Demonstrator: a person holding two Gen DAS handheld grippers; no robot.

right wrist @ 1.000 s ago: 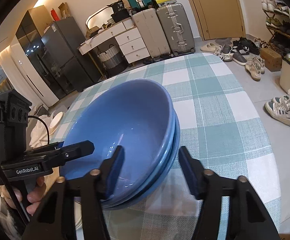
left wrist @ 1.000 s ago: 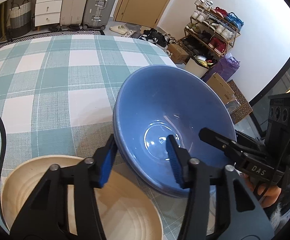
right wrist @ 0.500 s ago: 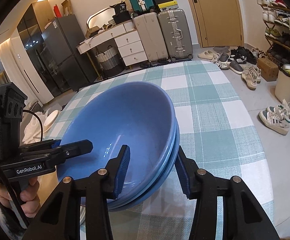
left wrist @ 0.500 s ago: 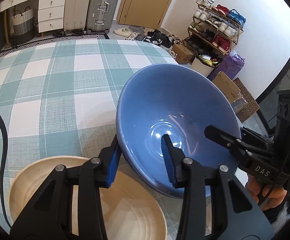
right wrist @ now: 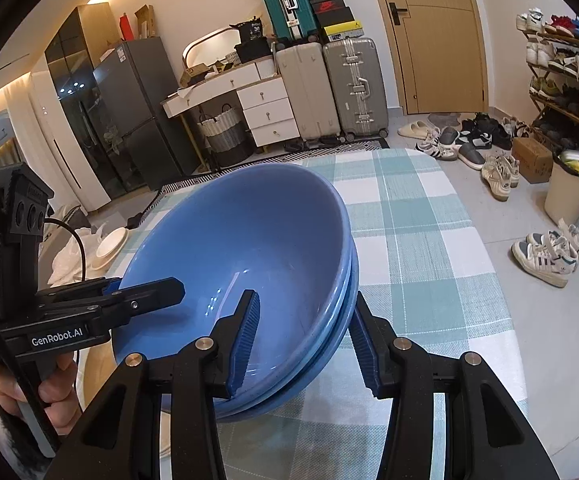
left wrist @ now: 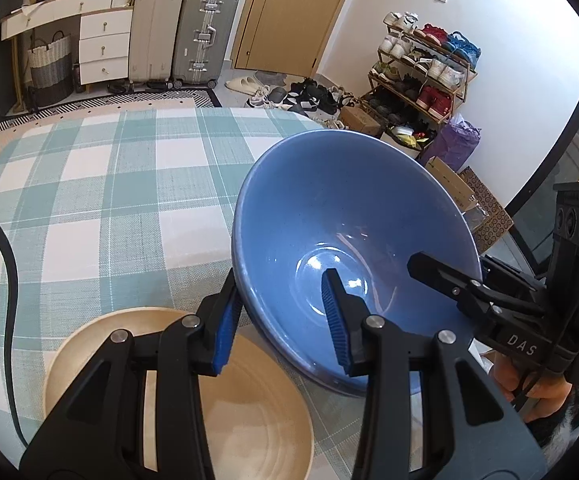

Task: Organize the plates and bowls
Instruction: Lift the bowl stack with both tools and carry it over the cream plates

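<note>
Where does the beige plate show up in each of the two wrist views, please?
Left wrist: the beige plate fills the bottom left, under the left gripper.
Right wrist: only a pale sliver shows at lower left, behind the left gripper.
Shared landmark: the stacked blue bowls, pinched by both grippers.

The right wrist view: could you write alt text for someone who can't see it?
The right gripper clamps the near rim of stacked blue bowls, while the left gripper grips the opposite rim. They sit over a teal checked tablecloth, with suitcases and shoes behind.
</note>
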